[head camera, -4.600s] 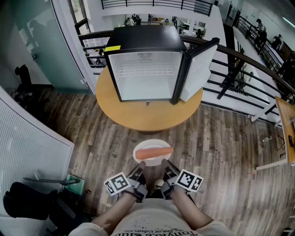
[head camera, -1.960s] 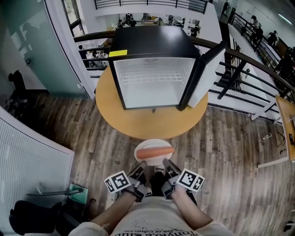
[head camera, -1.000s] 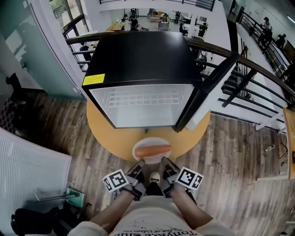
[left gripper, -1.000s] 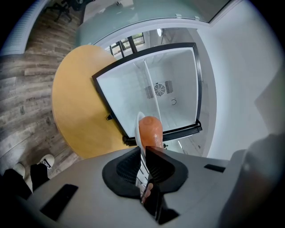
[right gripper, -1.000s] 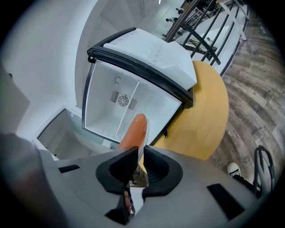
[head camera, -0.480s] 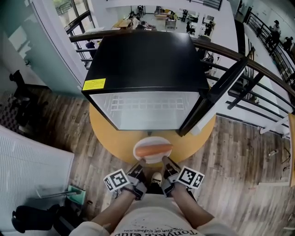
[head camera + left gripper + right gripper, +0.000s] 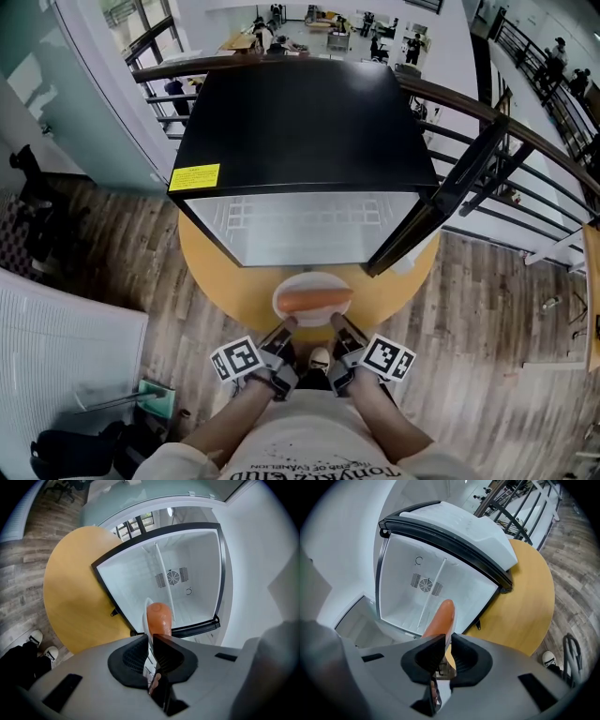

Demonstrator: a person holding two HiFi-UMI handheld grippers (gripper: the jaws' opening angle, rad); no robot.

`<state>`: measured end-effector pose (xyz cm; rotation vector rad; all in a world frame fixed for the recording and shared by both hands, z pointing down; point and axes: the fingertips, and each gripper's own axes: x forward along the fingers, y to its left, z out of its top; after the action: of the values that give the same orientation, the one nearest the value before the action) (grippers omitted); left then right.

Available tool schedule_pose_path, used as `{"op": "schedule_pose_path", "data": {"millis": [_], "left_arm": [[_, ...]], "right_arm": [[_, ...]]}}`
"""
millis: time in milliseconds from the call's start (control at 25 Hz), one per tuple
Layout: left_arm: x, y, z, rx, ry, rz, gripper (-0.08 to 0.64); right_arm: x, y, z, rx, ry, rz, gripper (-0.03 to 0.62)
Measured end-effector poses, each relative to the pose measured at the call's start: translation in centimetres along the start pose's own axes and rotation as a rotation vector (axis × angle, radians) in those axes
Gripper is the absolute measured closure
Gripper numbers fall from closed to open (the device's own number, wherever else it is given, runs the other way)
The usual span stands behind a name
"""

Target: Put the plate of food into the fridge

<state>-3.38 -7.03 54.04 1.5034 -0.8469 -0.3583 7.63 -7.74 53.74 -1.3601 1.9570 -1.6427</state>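
A white plate (image 7: pixel 312 285) with an orange sausage (image 7: pixel 315 300) on it hangs over the near edge of the round wooden table (image 7: pixel 246 291), level and just in front of the fridge. My left gripper (image 7: pixel 287 324) is shut on the plate's near-left rim and my right gripper (image 7: pixel 337 322) is shut on its near-right rim. In the left gripper view the plate rim (image 7: pixel 146 620) and sausage (image 7: pixel 159 618) stick up from between the jaws; the right gripper view shows the sausage (image 7: pixel 440 619) the same way. The black mini fridge (image 7: pixel 305 131) stands open, its white inside (image 7: pixel 300 227) bare, with a wire shelf.
The fridge door (image 7: pixel 441 202) swings out to the right, near the plate. A dark railing (image 7: pixel 520 141) runs behind the table on the right. A white panel (image 7: pixel 56 347) and a teal bin (image 7: pixel 155 398) stand on the wooden floor at the left. My shoe (image 7: pixel 320 358) shows between the grippers.
I have come closer to the fridge with the plate; the fridge and table now sit nearer, and the plate hangs over the table's near edge. Both grips are unchanged.
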Motion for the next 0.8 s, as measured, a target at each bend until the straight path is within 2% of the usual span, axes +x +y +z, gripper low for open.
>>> {"op": "schedule_pose_path", "data": {"millis": [800], "left_arm": [[4.5, 1.8, 3.2, 0.001, 0.026, -0.004, 0.518]], "right_arm": [[4.4, -2.1, 2.5, 0.001, -0.027, -0.047, 0.535]]}}
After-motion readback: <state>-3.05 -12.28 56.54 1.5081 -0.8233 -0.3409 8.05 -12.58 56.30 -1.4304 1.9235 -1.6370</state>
